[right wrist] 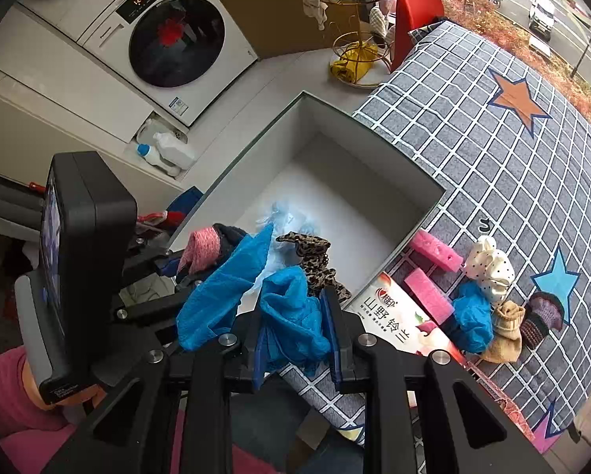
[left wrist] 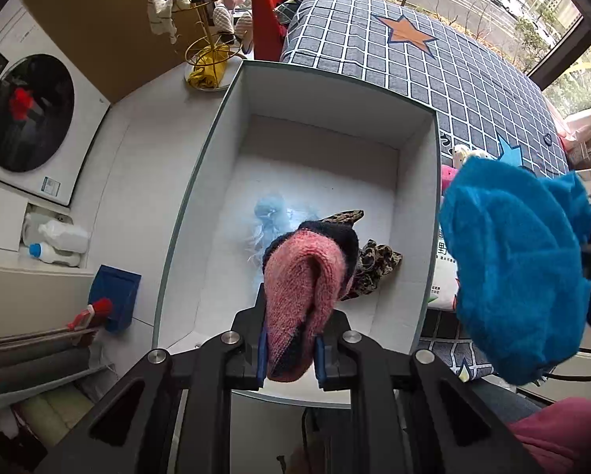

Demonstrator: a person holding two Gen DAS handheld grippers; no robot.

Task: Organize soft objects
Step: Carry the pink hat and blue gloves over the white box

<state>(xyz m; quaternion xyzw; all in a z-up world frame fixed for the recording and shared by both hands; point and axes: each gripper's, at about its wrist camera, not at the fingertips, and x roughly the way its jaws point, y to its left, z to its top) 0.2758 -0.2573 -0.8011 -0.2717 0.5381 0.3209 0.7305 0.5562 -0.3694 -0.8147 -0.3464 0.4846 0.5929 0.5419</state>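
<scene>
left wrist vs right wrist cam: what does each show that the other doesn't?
Left wrist only: blue dustpan on the floor with a red-bristled brush.

Right wrist only: two pink sponges, a polka-dot scrunchie and a tan sock on the checked cloth.

Both: white box holding a leopard-print scrunchie, the left gripper shut on a pink knit sock, the right gripper shut on a blue cloth, the washing machine.
</scene>
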